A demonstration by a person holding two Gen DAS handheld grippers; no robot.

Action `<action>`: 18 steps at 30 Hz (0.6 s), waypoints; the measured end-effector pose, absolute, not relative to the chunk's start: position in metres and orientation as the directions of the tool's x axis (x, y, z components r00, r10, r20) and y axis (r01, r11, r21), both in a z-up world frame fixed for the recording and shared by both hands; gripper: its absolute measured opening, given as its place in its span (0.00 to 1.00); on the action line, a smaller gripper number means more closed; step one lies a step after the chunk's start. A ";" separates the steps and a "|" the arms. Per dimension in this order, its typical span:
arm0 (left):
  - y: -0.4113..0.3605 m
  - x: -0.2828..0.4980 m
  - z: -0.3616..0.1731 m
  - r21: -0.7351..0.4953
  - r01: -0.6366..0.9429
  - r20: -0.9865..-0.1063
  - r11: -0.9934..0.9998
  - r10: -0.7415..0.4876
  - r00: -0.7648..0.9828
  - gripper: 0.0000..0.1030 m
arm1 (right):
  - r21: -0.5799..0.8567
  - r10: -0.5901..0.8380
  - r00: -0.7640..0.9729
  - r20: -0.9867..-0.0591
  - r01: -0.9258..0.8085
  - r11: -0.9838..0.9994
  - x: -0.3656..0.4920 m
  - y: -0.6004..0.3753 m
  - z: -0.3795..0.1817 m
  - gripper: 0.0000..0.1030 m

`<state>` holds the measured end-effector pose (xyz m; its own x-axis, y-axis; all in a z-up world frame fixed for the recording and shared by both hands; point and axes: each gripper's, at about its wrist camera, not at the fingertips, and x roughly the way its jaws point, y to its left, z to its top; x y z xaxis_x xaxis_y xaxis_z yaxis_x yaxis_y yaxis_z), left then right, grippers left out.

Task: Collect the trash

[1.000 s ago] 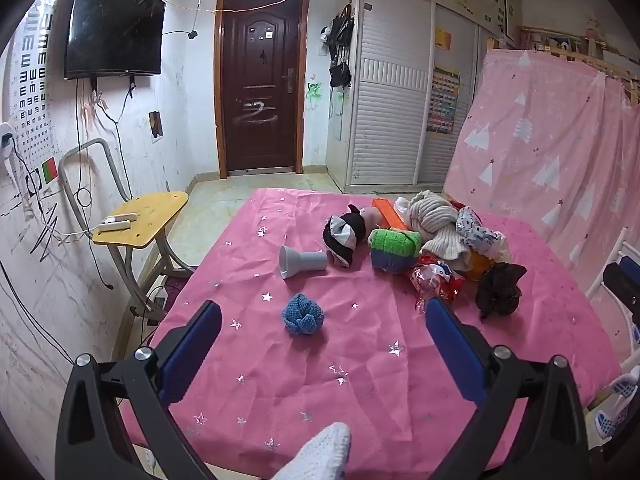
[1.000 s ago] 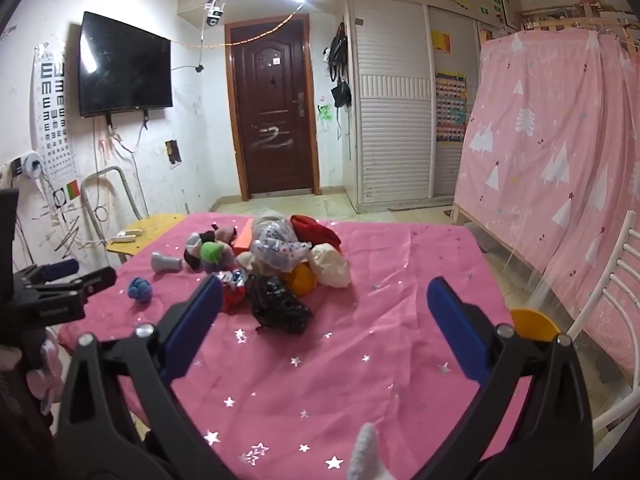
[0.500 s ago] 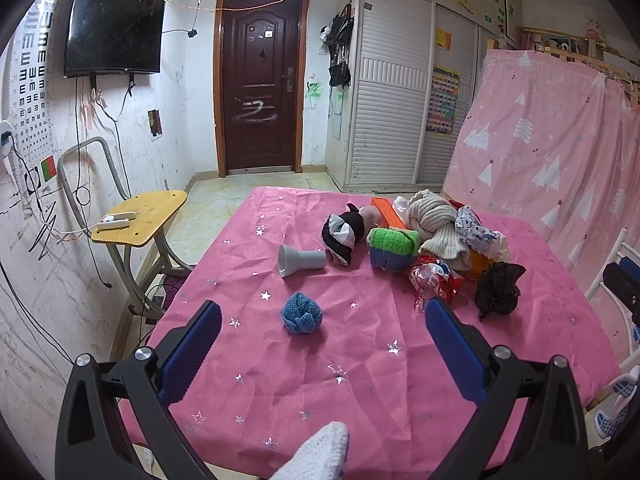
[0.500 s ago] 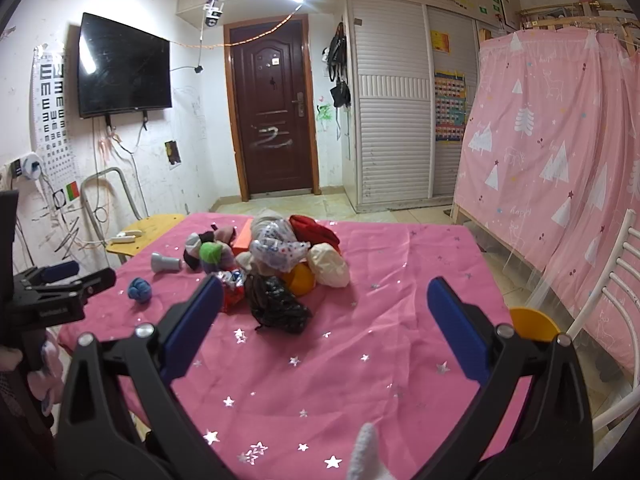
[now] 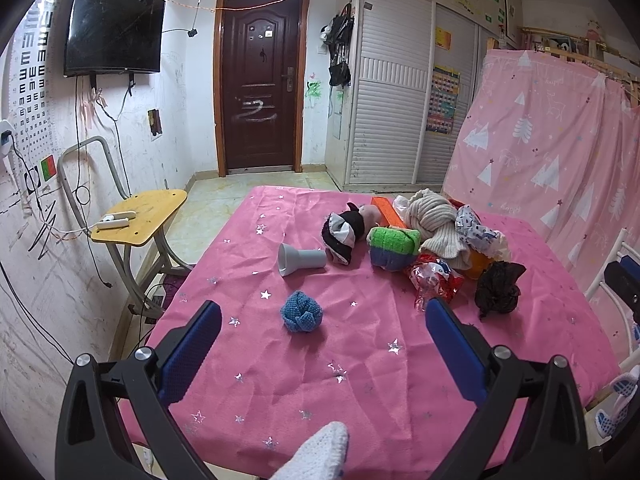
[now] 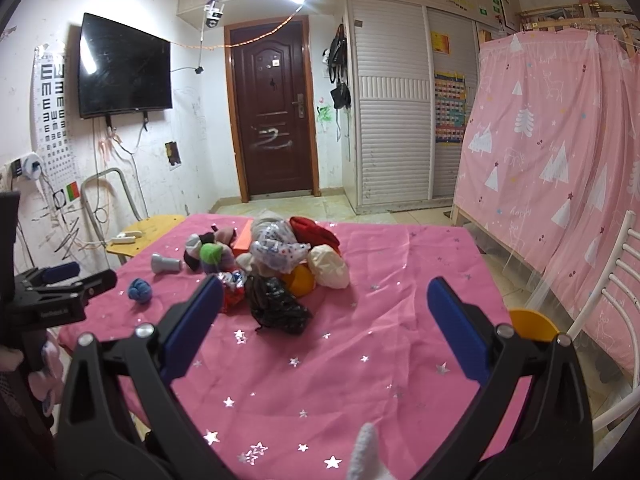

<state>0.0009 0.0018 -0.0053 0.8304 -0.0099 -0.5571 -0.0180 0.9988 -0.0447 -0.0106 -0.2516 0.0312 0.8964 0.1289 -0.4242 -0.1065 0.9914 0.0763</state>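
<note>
Crumpled black plastic bag (image 6: 278,304) lies ahead-left of right gripper (image 6: 326,306), nearer it than left gripper (image 5: 323,330); both jaws wide, empty

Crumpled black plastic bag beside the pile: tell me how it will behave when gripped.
The crumpled black plastic bag looks thin and creased, so it probably collapses between the fingers rather than staying stiff. It seems light for its bulk and may slide over the pink star-print tablecloth if nudged. Its glossy film could be slippery; loose folds may trail.
</note>
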 end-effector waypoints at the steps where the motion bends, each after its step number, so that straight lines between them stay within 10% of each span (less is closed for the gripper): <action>1: 0.002 0.001 -0.005 -0.044 -0.018 -0.557 0.999 -0.010 0.830 0.91 | 0.077 0.129 0.896 -0.424 -0.106 0.991 -0.011 -0.251 0.031 0.96; 18: 0.002 0.001 -0.005 -0.046 -0.018 -0.557 0.999 -0.011 0.830 0.91 | 0.078 0.129 0.897 -0.423 -0.106 0.991 -0.010 -0.252 0.031 0.96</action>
<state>0.0006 0.0018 -0.0048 0.8305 -0.0109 -0.5569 -0.0178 0.9988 -0.0461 -0.0104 -0.2522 0.0313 0.8968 0.1288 -0.4233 -0.1055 0.9913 0.0782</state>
